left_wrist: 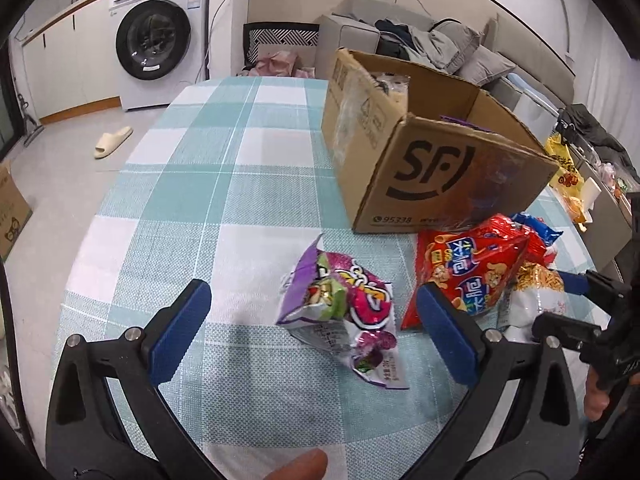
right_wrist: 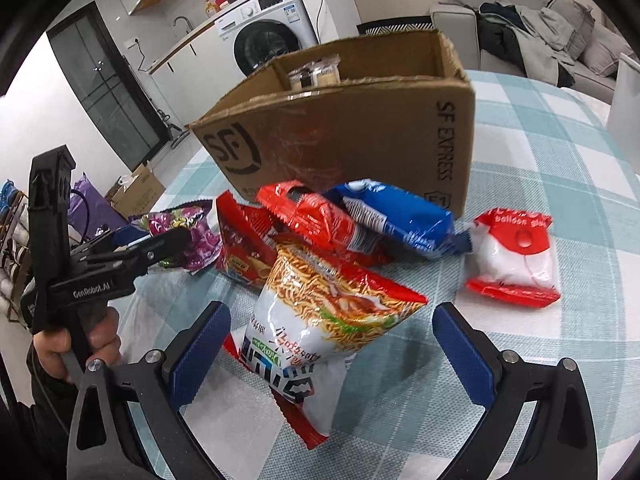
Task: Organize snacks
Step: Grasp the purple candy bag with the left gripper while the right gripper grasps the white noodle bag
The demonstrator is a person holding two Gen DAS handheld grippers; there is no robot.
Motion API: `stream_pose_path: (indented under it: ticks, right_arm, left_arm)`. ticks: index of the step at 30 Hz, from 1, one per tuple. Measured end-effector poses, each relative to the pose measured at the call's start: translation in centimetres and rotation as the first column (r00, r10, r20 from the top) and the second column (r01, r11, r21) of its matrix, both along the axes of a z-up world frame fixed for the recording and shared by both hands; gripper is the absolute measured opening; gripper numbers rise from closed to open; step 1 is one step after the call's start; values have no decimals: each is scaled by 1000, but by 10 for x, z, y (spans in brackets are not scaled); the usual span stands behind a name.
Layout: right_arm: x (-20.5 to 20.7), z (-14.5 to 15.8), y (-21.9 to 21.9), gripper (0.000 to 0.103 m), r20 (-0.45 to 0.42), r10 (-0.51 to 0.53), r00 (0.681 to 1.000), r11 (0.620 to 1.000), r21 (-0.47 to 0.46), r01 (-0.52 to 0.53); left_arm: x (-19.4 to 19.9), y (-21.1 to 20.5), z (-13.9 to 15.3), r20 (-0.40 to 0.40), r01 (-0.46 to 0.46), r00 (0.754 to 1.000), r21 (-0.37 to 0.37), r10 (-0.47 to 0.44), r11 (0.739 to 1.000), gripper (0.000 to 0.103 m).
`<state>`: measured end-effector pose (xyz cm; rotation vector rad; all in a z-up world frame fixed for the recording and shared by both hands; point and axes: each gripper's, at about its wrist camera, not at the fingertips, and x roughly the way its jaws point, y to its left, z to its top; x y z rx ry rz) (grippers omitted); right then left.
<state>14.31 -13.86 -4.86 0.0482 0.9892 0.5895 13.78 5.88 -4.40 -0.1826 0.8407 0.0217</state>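
The left gripper (left_wrist: pixel 314 318) is wide open, its blue pads (left_wrist: pixel 182 332) spread far apart and pointing forward just above the table. The right gripper (right_wrist: pixel 332 344) is also wide open, its pads (right_wrist: pixel 462 354) set well apart, aimed forward and slightly down. In the right wrist view, a hand (right_wrist: pixel 76 346) grips the left gripper's handle from below, fingers (right_wrist: pixel 105 330) curled around it

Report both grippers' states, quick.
Left gripper: open, around the purple snack bag.
Right gripper: open, around the noodle snack bag.
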Motion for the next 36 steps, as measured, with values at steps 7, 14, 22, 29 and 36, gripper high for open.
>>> stream_pose_path:
  ticks: [7,14,22,29,36]
  right_arm:
    - [-3,-4,5,103,-7,19,1000,1000,9,-19]
    - [-5,-6,8,94,-12,34,999,999,22,-34]
    - [-1,-8,5,88,-26,37,999,999,22,-36]
    - [-4,-6,5,83,-26,42,999,999,29,-41]
    - [-6,-4,4,76,-31,51,998,998,30,-50]
  left_arm:
    - [7,4,-11,-21,-23,1000,7,23,1000,102]
    - [13,7,-18,-29,-17,999,-11,17,1000,95]
    - [18,4,-25,-46,24,999,-51,-26,998,67]
    - [21,-2,-28,-38,73,996,-53,-75,996,53]
    - [14,-6,-23,-17,104,994,-64,-105,993,49]
